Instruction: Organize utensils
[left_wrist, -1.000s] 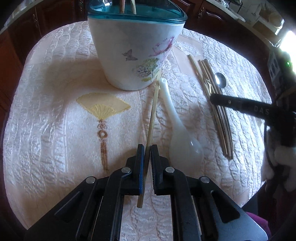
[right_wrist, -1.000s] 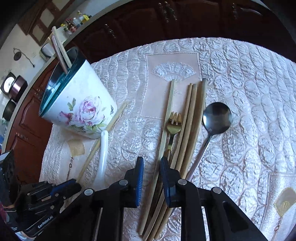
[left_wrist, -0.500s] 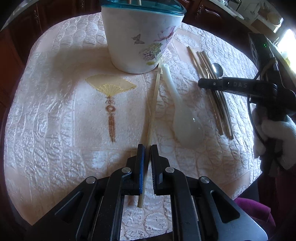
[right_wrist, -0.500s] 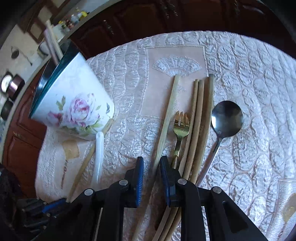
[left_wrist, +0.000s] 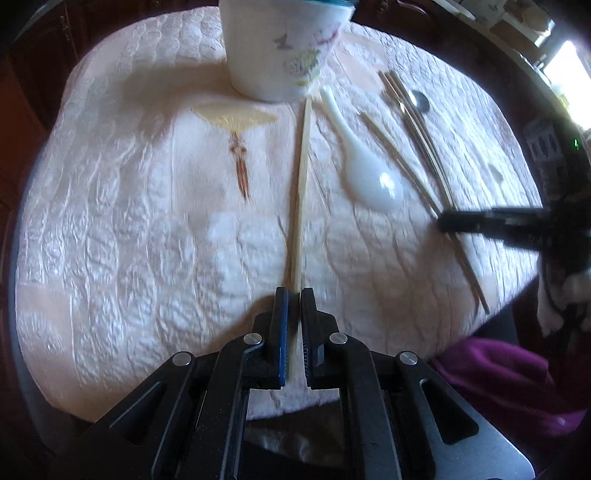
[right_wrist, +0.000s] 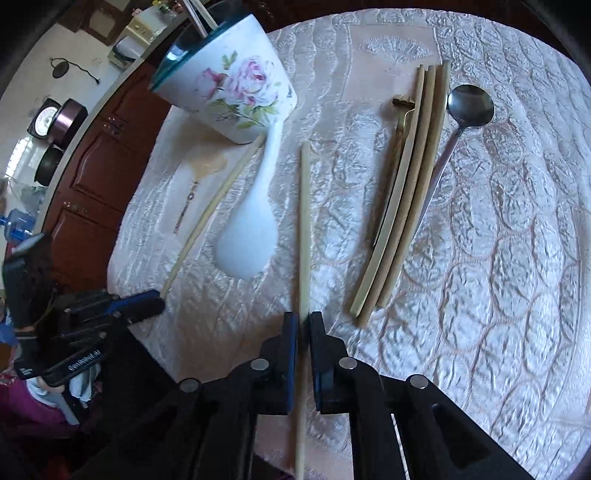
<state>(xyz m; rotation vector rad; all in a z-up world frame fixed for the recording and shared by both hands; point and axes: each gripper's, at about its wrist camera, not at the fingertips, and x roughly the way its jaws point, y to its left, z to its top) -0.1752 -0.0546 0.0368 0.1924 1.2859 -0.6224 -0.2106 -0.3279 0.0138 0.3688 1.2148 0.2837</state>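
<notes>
1. Chopsticks occupy both grippers: the left gripper (left_wrist: 291, 295) has its jaws pressed together on one pale chopstick (left_wrist: 301, 177), which runs from the jaws across the cloth toward the foot of the floral pot (left_wrist: 280, 48).
2. The right gripper (right_wrist: 302, 321) has a second chopstick (right_wrist: 304, 229) between its jaws, which are opening; the stick passes straight through the narrow gap, and whether the pads press on it cannot be told.
3. The floral pot stands near the far edge of the table, which is covered by a quilted cream tablecloth (right_wrist: 498, 240), and stick tips show above the pot's teal rim.
4. A white ceramic spoon (right_wrist: 251, 229) lies between the two held chopsticks, its handle touching the pot's foot.
5. Toward the table's right edge, a bundle of three chopsticks (right_wrist: 402, 199) lies on a gold fork (right_wrist: 402, 107), with a steel spoon (right_wrist: 467, 107) just beside them.
</notes>
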